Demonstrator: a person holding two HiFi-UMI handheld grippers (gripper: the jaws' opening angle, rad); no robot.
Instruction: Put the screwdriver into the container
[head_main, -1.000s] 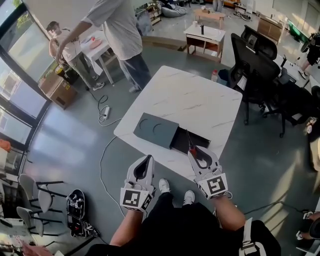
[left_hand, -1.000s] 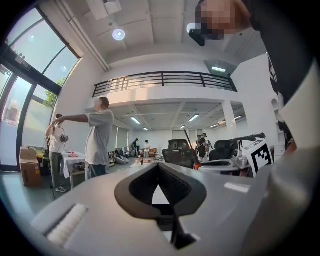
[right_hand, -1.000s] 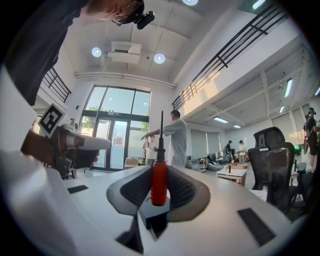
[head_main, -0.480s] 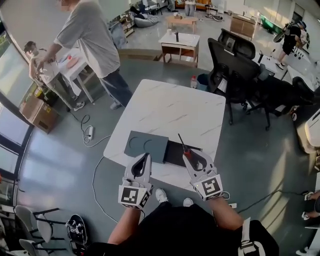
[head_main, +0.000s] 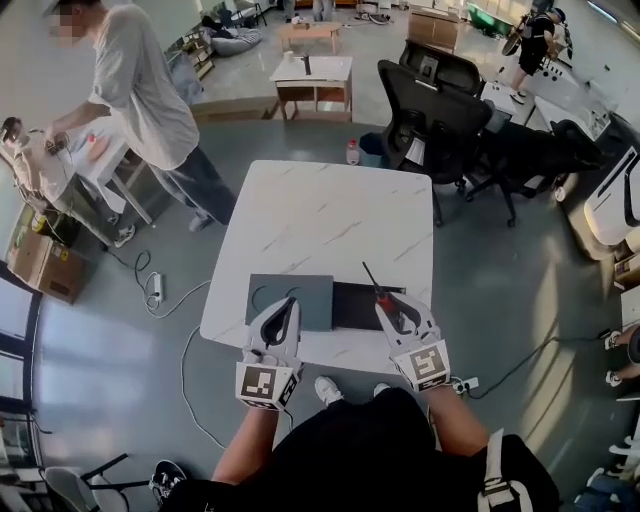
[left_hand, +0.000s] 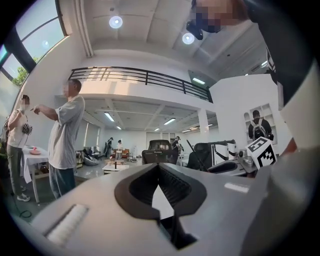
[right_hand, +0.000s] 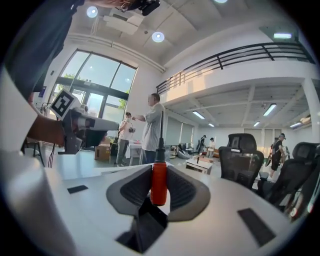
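Observation:
A dark grey flat container (head_main: 292, 298) lies near the front edge of the white marble table (head_main: 330, 215). Its lid is slid to the left and a black open part (head_main: 352, 307) shows on the right. My right gripper (head_main: 388, 305) is shut on the red handle of the screwdriver (head_main: 381, 295), at the open part's right end. The thin shaft points away from me. In the right gripper view the red handle (right_hand: 159, 182) stands upright between the pads. My left gripper (head_main: 287, 303) hovers over the lid's front edge, shut and empty; its tips (left_hand: 159, 165) meet.
A person (head_main: 135, 85) stands at a small table to the far left. Black office chairs (head_main: 430, 105) stand behind the table's far right corner, and a bottle (head_main: 352, 152) is on the floor at its far edge. A cable and power strip (head_main: 153, 290) lie on the floor to the left.
The head view has swung, so the table now lies squarer in front of me. Both grippers keep their places by the container, and the right one still holds the screwdriver.

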